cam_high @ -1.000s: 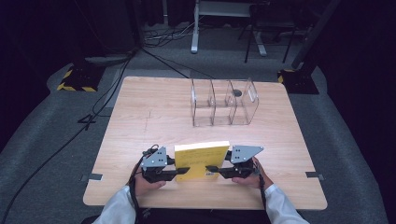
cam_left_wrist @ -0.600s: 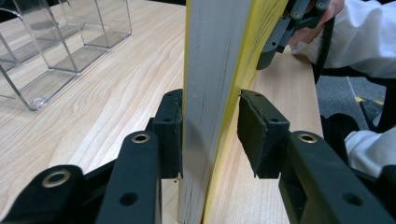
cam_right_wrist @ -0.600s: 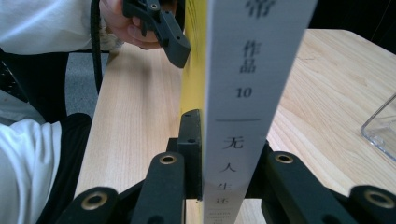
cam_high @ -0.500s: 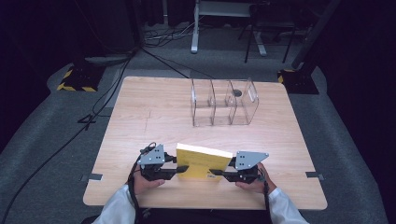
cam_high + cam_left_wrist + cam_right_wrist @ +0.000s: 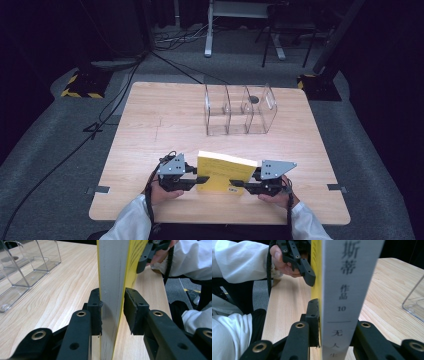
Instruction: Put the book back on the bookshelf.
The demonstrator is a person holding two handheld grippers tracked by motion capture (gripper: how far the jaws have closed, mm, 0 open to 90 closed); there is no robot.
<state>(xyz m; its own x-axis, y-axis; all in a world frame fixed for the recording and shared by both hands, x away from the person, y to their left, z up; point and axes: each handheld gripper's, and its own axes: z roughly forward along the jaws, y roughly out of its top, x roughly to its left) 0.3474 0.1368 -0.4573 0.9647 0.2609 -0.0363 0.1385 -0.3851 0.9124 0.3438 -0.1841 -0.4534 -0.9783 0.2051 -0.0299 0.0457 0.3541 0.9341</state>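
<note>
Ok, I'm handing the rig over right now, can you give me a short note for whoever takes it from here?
Left gripper: shut on the page edge of the yellow book.
Right gripper: shut on the book's spine end.
The book is gripped from both ends near the front of the table, its top edge showing, tilted.
The clear three-slot organizer stands farther back; its slots look empty.
Done: book gripped at both ends.
Left, as a guess: carry it forward and slide it into a slot, keeping both grips even so it does not twist.
</note>
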